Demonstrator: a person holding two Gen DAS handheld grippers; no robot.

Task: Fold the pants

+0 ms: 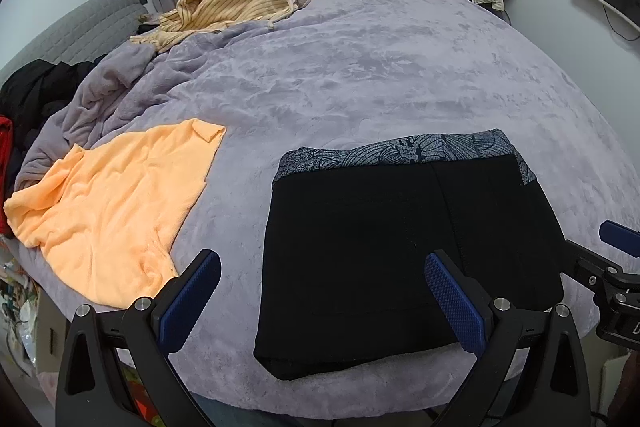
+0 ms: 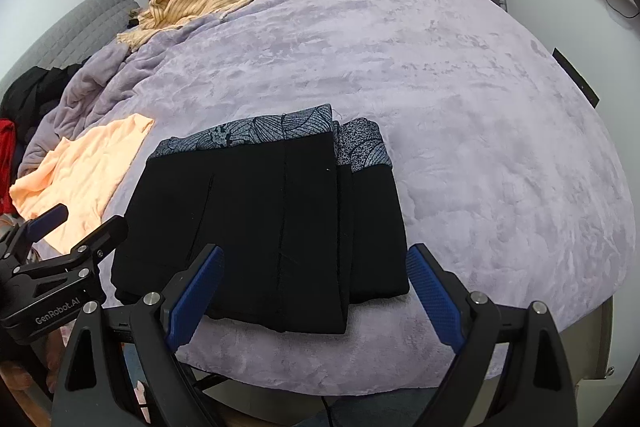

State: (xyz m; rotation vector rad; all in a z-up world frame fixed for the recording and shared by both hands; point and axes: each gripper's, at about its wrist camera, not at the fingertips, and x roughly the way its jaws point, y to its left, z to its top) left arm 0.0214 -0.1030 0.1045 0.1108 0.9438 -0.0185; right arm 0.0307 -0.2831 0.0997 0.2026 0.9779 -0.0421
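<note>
Above the lilac plush bedspread [image 2: 460, 75], I'm hovering both grippers, left [image 1: 322, 291] and right [image 2: 314, 285], wide apart and empty; black folded pants [image 2: 264, 219] are seemingly needing only tidying.

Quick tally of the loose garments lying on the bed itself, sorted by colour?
Black with patterned waistband: 1, the folded pants
Orange: 1, the orange top
Yellow striped: 1, the striped top
Total: 3, counting only what lies on the grey blanket. Both tools hang open over the near edge, holding nothing.
</note>
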